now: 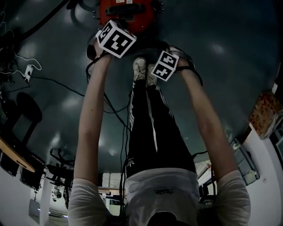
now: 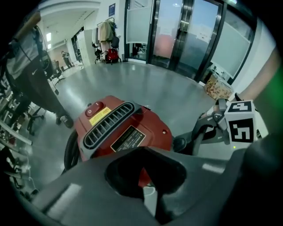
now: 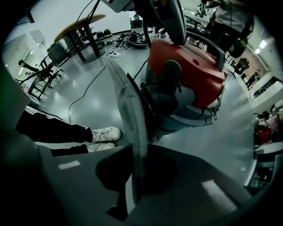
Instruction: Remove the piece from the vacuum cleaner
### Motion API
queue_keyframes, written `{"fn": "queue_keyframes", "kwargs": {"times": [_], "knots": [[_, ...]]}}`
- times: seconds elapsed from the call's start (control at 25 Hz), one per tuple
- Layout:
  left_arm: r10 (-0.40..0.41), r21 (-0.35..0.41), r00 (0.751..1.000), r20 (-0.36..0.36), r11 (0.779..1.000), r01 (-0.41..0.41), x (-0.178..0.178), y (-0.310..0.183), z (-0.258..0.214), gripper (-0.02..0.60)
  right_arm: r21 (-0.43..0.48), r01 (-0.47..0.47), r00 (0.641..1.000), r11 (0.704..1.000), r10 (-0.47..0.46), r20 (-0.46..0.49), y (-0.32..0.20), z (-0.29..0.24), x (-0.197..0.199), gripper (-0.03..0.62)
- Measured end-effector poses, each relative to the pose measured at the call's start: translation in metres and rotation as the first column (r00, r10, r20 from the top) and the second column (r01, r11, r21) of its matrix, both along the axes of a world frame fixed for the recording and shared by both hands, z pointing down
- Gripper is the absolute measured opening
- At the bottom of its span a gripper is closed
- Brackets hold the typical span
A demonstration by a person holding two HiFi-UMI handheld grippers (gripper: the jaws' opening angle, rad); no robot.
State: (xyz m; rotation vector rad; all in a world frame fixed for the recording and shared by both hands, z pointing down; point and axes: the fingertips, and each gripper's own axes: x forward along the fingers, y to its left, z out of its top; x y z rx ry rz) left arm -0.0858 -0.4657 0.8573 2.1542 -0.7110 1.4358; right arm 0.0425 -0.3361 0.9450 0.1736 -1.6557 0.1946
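Observation:
The red vacuum cleaner [image 1: 126,13] stands on the grey floor just past my feet. In the left gripper view its red body [image 2: 132,132], with a black grille and a label, fills the middle. My left gripper [image 2: 150,198] hangs right over it, jaws close together, nothing seen between them. A thin grey ribbed piece [image 3: 128,114] runs from the vacuum cleaner's black front [image 3: 163,97] down into my right gripper [image 3: 132,194], which is shut on it. In the head view only the marker cubes show, left [image 1: 116,39] and right [image 1: 164,65].
My white shoes [image 3: 104,134] stand close to the vacuum. Black cables [image 1: 53,81] trail over the floor at left. Tables and chairs [image 3: 79,35] stand behind it. A cardboard box [image 1: 265,112] sits at right, and a person [image 2: 40,84] stands at left before the glass doors [image 2: 185,35].

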Motion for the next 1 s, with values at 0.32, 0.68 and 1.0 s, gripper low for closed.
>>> {"fn": "queue_keyframes", "kwargs": {"times": [0.32,0.68,1.0], "knots": [[-0.035,0.011,0.999,0.004,0.999,0.035,-0.002,0.0,-0.001,0.0,0.017,-0.088,0.996,0.996,0.088,0.03,0.017,-0.002,-0.002,0.034],[-0.053,0.012,0.999,0.003,0.999,0.053,-0.002,0.0,0.0,0.0,0.017,-0.083,0.995,0.996,0.082,0.05,0.043,-0.002,-0.005,0.034],[-0.072,0.018,0.997,-0.014,0.997,0.073,-0.004,-0.003,0.0,0.0,-0.042,0.0,0.996,0.999,0.003,0.085,0.077,-0.006,-0.022,0.035]]}}
